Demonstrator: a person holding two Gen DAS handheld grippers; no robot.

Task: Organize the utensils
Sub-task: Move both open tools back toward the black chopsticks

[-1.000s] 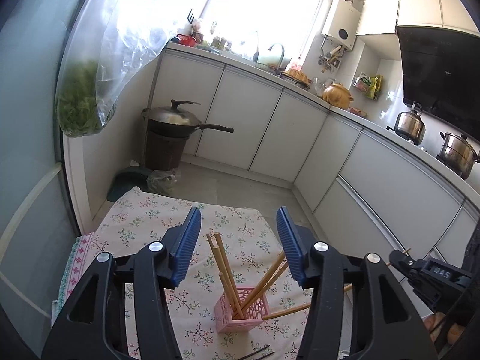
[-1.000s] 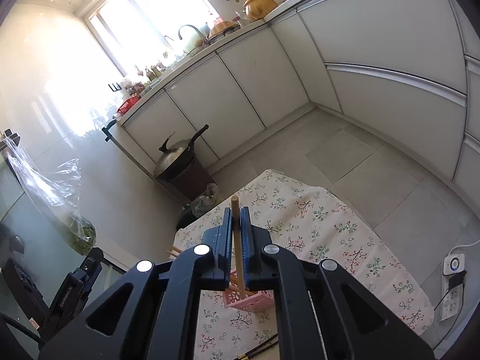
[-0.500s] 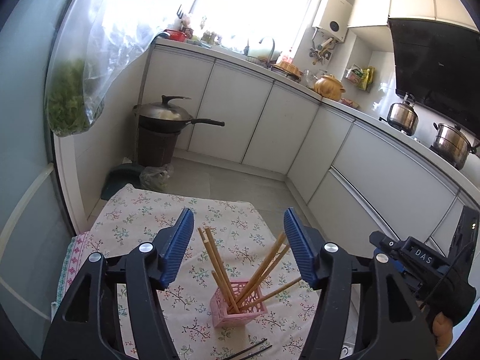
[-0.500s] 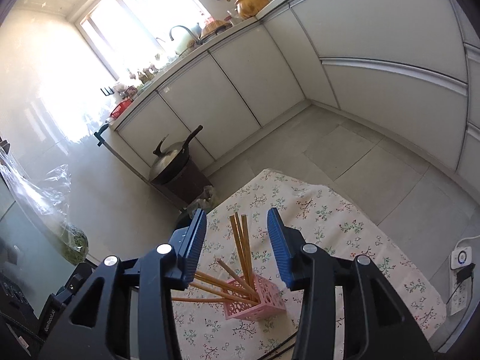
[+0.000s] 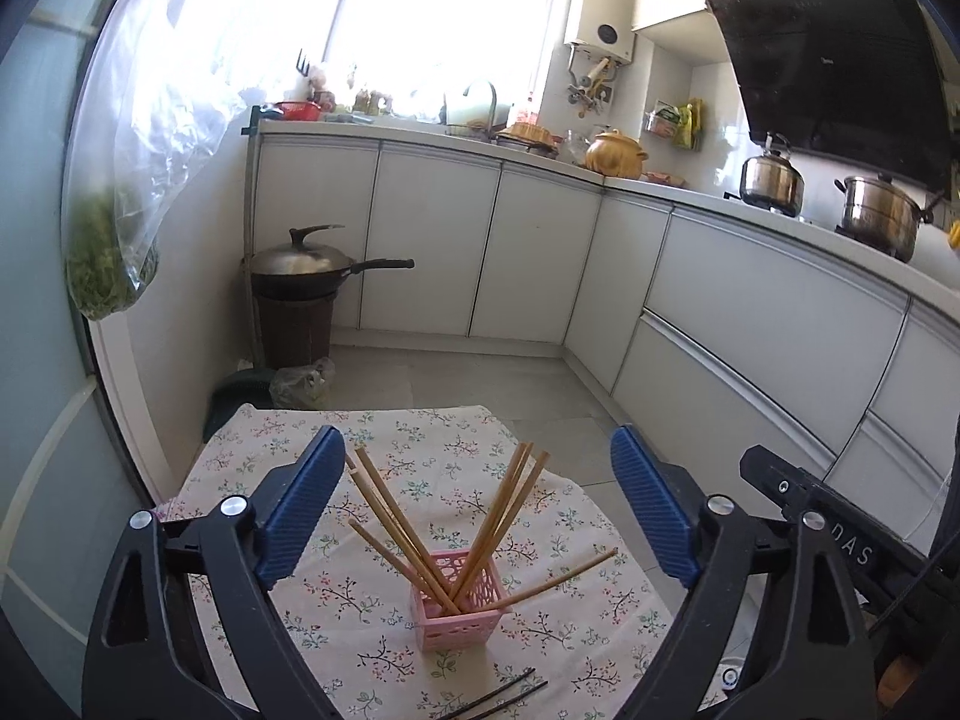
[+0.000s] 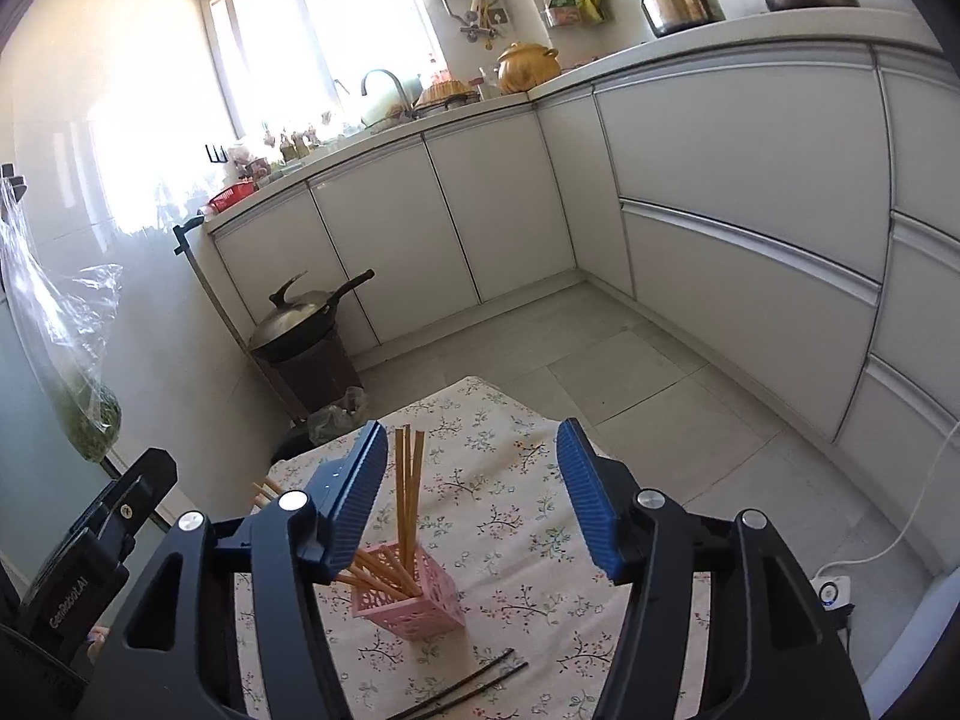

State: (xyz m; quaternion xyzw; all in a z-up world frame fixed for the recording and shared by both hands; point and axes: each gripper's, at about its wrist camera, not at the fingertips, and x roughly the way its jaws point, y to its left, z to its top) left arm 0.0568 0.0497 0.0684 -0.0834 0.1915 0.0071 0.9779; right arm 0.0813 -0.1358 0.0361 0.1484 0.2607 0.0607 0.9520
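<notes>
A pink perforated holder (image 5: 458,606) stands on the floral tablecloth (image 5: 384,630) and holds several wooden chopsticks (image 5: 393,525) that fan out to both sides. It also shows in the right wrist view (image 6: 408,597) with its chopsticks (image 6: 408,492). Two black chopsticks (image 5: 501,697) lie flat on the cloth in front of the holder, also in the right wrist view (image 6: 462,687). My left gripper (image 5: 471,510) is open and empty, above and behind the holder. My right gripper (image 6: 471,498) is open and empty, above the holder.
The table's far edge (image 5: 360,414) drops to a tiled floor. A wok on a brown bin (image 5: 300,276) stands by the white cabinets. A plastic bag of greens (image 5: 111,258) hangs at left. A white power strip (image 6: 831,591) lies on the floor at right.
My right gripper opened and let go of a wooden chopstick, which now stands in the pink holder. Both grippers have pulled back and up from the holder.
</notes>
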